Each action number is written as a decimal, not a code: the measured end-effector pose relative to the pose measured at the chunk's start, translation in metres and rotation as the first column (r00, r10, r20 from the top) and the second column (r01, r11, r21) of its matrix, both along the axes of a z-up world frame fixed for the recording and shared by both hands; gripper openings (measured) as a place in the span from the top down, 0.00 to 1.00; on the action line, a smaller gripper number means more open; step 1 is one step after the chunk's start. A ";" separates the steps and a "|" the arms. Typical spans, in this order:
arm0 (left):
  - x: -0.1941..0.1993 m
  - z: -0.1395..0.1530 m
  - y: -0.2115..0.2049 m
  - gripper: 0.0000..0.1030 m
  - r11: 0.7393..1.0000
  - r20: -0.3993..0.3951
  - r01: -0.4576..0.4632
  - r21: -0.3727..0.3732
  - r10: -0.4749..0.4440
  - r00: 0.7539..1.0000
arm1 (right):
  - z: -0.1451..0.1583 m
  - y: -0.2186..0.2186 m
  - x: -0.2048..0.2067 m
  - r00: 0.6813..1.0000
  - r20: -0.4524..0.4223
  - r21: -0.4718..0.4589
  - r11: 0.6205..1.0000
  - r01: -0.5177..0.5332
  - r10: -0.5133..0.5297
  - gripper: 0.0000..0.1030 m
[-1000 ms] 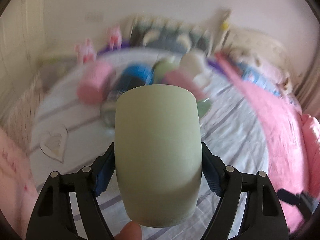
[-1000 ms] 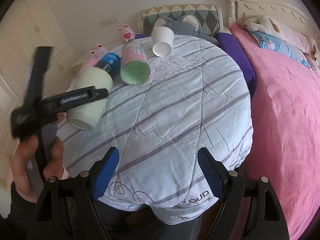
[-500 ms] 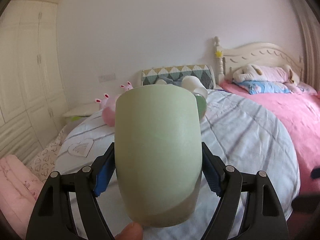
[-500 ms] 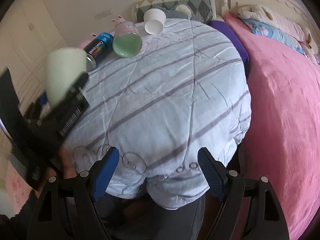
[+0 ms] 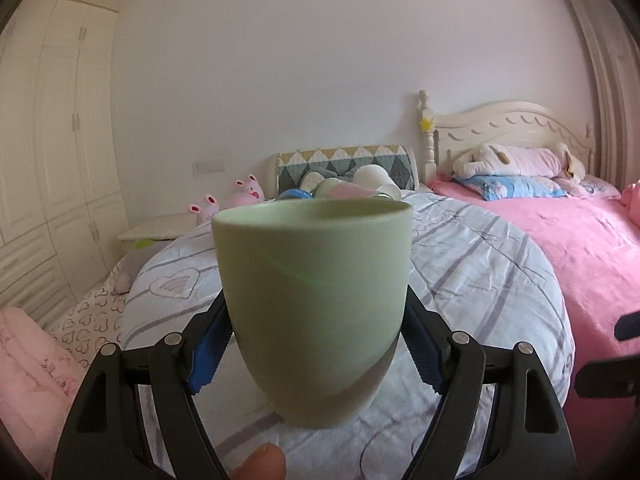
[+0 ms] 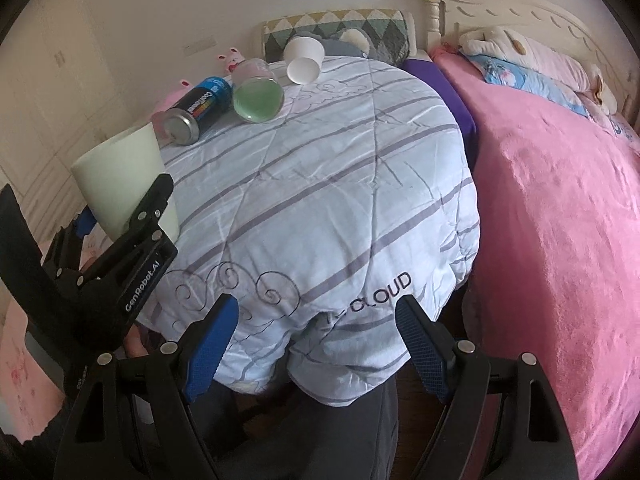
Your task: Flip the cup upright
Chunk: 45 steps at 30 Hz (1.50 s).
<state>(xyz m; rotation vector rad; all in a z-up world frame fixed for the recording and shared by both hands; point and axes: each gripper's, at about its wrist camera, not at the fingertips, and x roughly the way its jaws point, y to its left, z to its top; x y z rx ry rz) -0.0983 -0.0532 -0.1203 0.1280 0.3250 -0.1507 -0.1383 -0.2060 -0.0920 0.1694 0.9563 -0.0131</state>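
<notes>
Between left gripper jaws: green cup upright

"GenRobot.AI" runs in white along the left gripper body, lower left of the right wrist view. "CLOUD" is printed on the striped quilt, low in the frame's middle. The blue can bears lettering too small to read.

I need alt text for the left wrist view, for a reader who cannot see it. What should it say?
A pale green cup, open end up, is clamped between the blue pads of the left hand-held gripper above a round table with a striped quilt. Behind it lie several tipped containers, with a pink bed to the right.
</notes>
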 end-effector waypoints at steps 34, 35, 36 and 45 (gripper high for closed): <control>-0.056 0.096 0.053 0.00 0.988 -0.321 -0.120 0.095 0.145 0.936 | 0.077 0.043 -0.039 0.954 0.289 -0.079 0.995 -0.055 0.076 0.20; -0.063 0.100 0.056 0.00 0.987 -0.322 -0.127 0.097 0.152 0.934 | 0.079 0.046 -0.041 0.951 0.298 -0.082 0.995 -0.060 0.082 0.20; -0.068 0.104 0.059 0.00 0.985 -0.319 -0.137 0.100 0.162 0.934 | 0.082 0.048 -0.044 0.947 0.309 -0.085 0.994 -0.064 0.087 0.20; -0.112 0.126 0.067 0.00 0.975 -0.331 -0.192 0.114 0.220 0.918 | 0.094 0.069 -0.073 0.930 0.347 -0.096 0.991 -0.097 0.125 0.20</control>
